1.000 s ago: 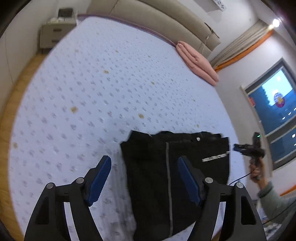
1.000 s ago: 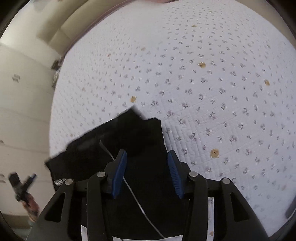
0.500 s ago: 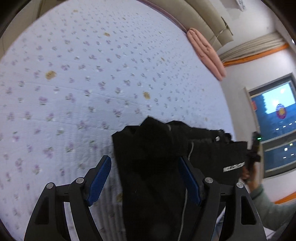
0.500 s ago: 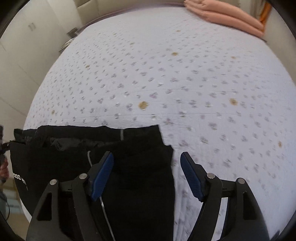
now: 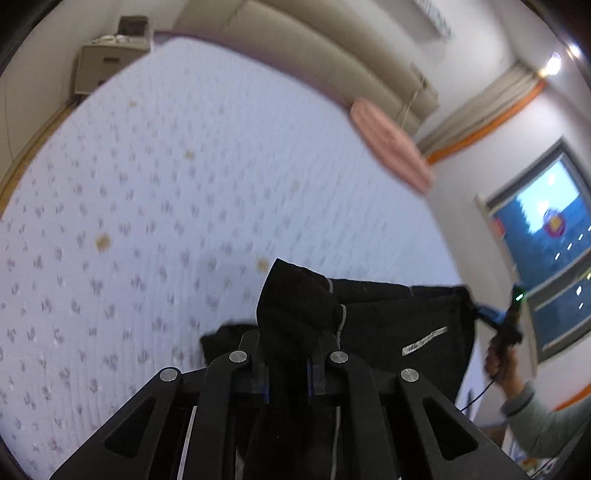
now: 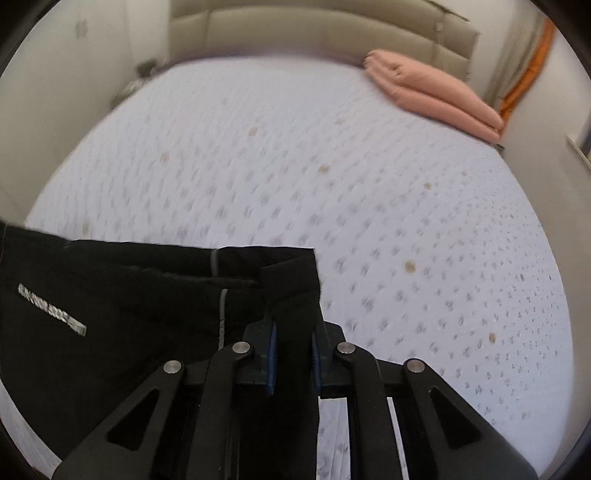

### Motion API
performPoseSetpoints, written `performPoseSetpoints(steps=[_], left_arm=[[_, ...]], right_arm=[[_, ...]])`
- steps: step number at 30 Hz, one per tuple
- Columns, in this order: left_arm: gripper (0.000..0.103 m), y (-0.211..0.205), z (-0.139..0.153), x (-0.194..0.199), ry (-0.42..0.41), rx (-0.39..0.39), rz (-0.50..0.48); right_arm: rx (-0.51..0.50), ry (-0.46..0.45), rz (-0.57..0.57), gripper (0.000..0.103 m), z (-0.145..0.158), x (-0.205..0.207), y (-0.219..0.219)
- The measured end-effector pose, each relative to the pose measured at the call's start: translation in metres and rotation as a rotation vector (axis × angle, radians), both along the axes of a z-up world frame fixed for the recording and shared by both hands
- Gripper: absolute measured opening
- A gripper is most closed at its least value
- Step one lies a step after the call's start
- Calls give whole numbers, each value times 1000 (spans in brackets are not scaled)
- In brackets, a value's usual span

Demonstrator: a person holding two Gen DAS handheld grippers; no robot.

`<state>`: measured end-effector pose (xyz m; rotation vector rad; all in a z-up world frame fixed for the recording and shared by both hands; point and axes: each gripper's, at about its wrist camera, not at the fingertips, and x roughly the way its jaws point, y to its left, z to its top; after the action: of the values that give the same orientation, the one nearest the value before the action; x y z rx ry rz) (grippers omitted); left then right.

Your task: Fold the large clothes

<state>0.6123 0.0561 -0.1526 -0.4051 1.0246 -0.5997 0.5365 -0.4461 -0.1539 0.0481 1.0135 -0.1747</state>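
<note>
A black garment (image 5: 388, 325) with a white logo strip and a grey stripe hangs lifted over the near edge of the bed. My left gripper (image 5: 288, 373) is shut on one upper corner of it. My right gripper (image 6: 293, 363) is shut on the other corner of the black garment (image 6: 110, 295). The right gripper also shows in the left wrist view (image 5: 495, 317), at the garment's far corner, held by a hand. The cloth stretches between the two grippers. Its lower part is hidden behind the gripper bodies.
The bed (image 5: 184, 177) has a white quilted cover with small flowers. A folded pink blanket (image 6: 432, 92) lies at its head by the beige headboard (image 6: 314, 29). A nightstand (image 5: 110, 55) stands at the far left corner. A window (image 5: 543, 236) is on the right wall.
Both grippers were open above the garment lying on the bed. They have closed on its two corners and lifted it, so the top edge now stretches between them.
</note>
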Motion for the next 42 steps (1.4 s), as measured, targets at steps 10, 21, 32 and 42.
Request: performPoseSetpoints(steps=[10,21,32,42], left_arm=[[14,-28,-108,59,182,221,87],[65,-7,-108,59,207,243,194],[67,7,4,-8,20,388,263],[67,-166,9,-133,-67,373,-21]], right_arm=[[-59,252,-48,17,-132,81,7],[-57,308,-54,34,-138,89,6],[121,139,-47,47,-20,-1,22],[193,176,168,47,-47,-41,151]])
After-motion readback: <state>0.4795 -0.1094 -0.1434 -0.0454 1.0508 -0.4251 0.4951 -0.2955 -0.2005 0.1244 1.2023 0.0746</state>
